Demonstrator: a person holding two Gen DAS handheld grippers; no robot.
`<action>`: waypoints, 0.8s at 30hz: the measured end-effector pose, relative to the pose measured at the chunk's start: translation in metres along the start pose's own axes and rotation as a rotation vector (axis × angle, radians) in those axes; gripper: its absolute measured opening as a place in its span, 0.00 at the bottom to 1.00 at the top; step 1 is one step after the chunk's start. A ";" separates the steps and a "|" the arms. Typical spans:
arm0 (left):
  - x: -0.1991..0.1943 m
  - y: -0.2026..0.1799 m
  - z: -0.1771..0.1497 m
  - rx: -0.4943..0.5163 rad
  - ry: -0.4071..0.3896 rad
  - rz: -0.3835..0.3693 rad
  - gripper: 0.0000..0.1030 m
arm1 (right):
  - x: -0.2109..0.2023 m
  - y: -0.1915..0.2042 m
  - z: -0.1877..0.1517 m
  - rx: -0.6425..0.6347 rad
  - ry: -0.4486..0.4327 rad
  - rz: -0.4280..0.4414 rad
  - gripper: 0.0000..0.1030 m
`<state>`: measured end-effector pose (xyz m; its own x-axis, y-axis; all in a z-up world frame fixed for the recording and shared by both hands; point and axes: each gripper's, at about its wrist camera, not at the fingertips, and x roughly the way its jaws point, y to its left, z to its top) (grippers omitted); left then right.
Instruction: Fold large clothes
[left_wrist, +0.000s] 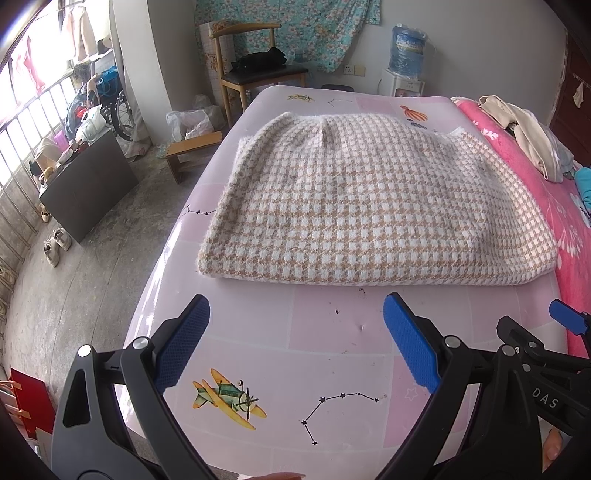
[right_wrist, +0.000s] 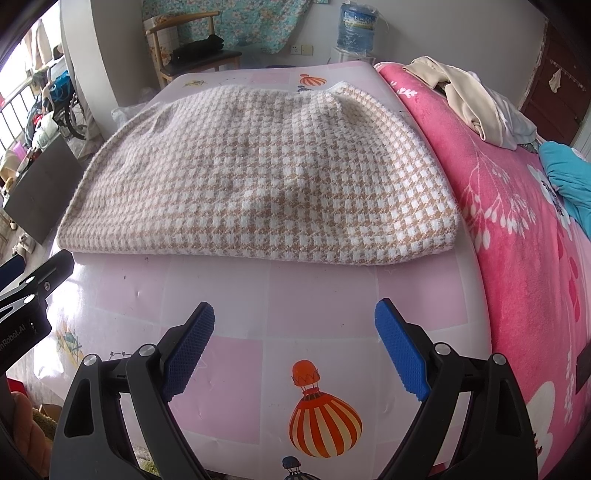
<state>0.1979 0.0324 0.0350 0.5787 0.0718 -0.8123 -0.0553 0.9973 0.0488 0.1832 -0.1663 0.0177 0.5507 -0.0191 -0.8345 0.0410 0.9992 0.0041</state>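
A tan-and-white houndstooth knit garment (left_wrist: 373, 206) (right_wrist: 258, 184) lies folded flat on a pink mat (left_wrist: 325, 339) (right_wrist: 317, 295) printed with planes and balloons. My left gripper (left_wrist: 295, 314) hovers open over the bare mat, short of the garment's near folded edge, with nothing between its blue pads (left_wrist: 184, 343). My right gripper (right_wrist: 293, 314) is open too, likewise above the mat just before the near edge, with empty blue pads (right_wrist: 402, 354). Each gripper shows at the edge of the other's view, side by side.
A pink floral blanket (right_wrist: 517, 240) runs along the right, with a heap of beige clothes (right_wrist: 465, 96) and a teal item (right_wrist: 569, 181) on it. Past the mat stand a wooden chair (left_wrist: 258, 70) and a water dispenser (left_wrist: 406, 55). Left is concrete floor with a small stool (left_wrist: 192, 151).
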 end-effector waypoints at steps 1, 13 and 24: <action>0.000 0.000 0.000 0.000 -0.001 0.000 0.89 | 0.000 0.000 0.000 -0.001 0.000 0.000 0.84; -0.002 -0.004 -0.002 -0.001 -0.004 0.000 0.89 | 0.000 0.001 0.001 -0.001 0.001 0.002 0.84; -0.002 -0.005 -0.003 -0.001 -0.005 -0.002 0.89 | 0.000 0.001 0.000 -0.001 0.003 0.003 0.84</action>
<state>0.1942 0.0269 0.0347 0.5831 0.0703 -0.8093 -0.0555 0.9974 0.0466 0.1839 -0.1656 0.0176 0.5485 -0.0160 -0.8360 0.0383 0.9992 0.0059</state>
